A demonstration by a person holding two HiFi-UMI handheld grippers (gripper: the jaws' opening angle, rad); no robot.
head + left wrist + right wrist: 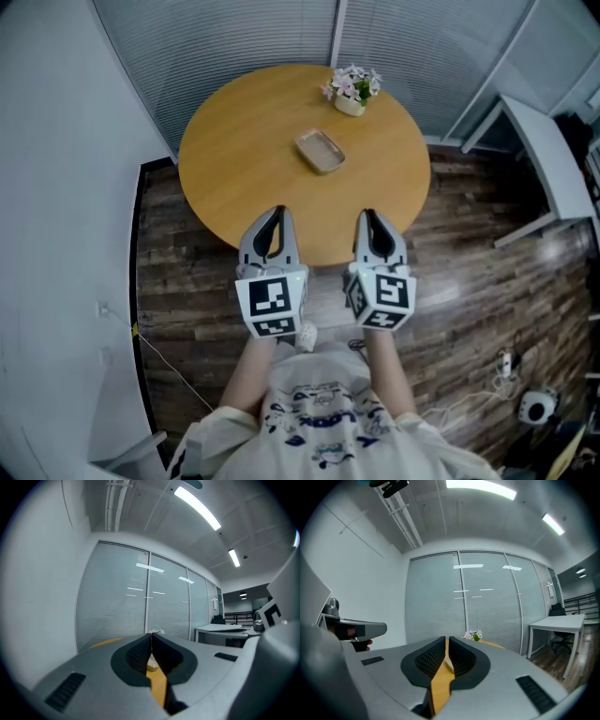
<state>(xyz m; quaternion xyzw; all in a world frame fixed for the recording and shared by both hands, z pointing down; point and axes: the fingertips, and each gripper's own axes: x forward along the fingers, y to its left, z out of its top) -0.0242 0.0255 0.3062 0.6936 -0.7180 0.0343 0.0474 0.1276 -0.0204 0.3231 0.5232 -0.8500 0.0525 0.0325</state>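
A round wooden table stands in front of me. On it lie a small shallow beige tray near the middle and a little pot of flowers at the far edge. My left gripper hovers over the table's near edge, shut and empty. My right gripper is level with it to the right, also shut with nothing held. In the left gripper view the jaws meet at the tips, with a sliver of the tray behind them. In the right gripper view the jaws point towards the flowers.
A white desk stands to the right on the dark plank floor. Glass walls with blinds close off the back. Cables and a small round device lie on the floor at lower right. A white wall runs along the left.
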